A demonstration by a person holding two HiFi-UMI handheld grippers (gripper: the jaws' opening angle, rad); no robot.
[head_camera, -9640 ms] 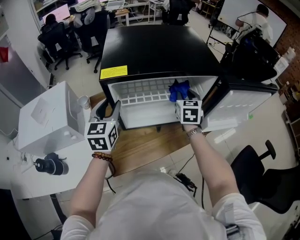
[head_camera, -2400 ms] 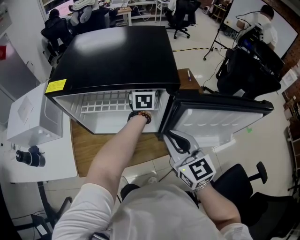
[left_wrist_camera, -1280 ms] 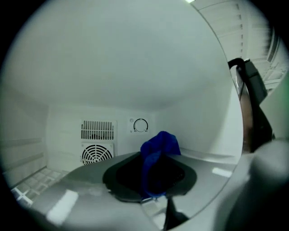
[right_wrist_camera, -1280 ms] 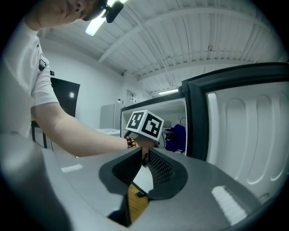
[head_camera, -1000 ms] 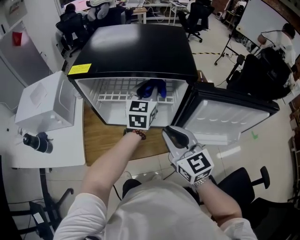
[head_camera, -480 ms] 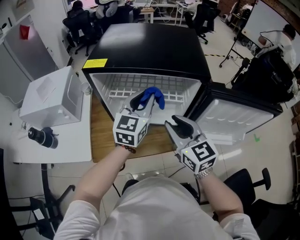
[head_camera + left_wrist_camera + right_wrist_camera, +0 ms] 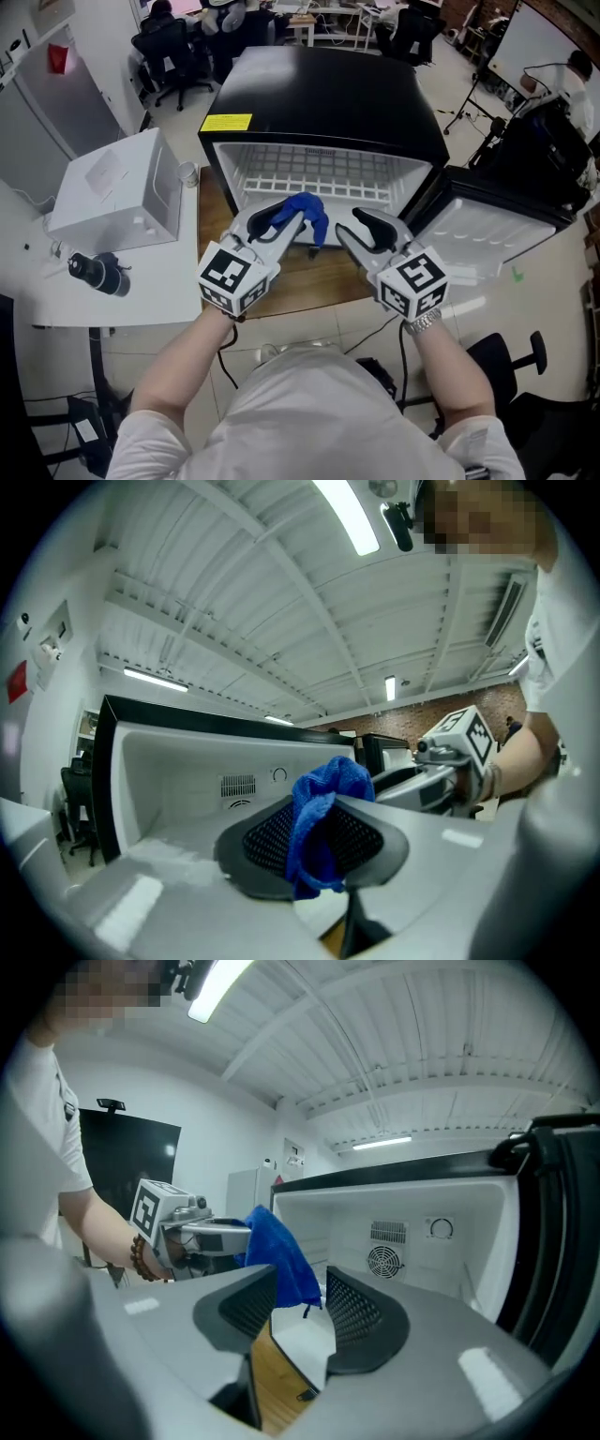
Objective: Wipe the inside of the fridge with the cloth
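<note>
The black fridge (image 7: 328, 94) stands open, its white inside (image 7: 309, 173) and wire shelf showing and its door (image 7: 478, 225) swung out to the right. My left gripper (image 7: 281, 217) is shut on the blue cloth (image 7: 307, 208) just outside the fridge mouth. The cloth (image 7: 323, 799) bunches between the left gripper's (image 7: 314, 841) pads and hangs down. My right gripper (image 7: 361, 230) hovers beside it, a little to the right. Its jaws have just been opening and nothing is between them. In the right gripper view the cloth (image 7: 277, 1251) hangs ahead of the right gripper (image 7: 300, 1312), apart from it.
A white box (image 7: 117, 192) sits on the white table at left, with a cup (image 7: 189, 173) behind it and a black lens-like object (image 7: 94, 272) in front. A wooden board (image 7: 319, 281) lies under the fridge. A black office chair (image 7: 525, 375) stands at the lower right.
My left gripper has drawn back out of the fridge with the cloth in it. My right gripper has come up and forward beside it, and its jaws have spread.
</note>
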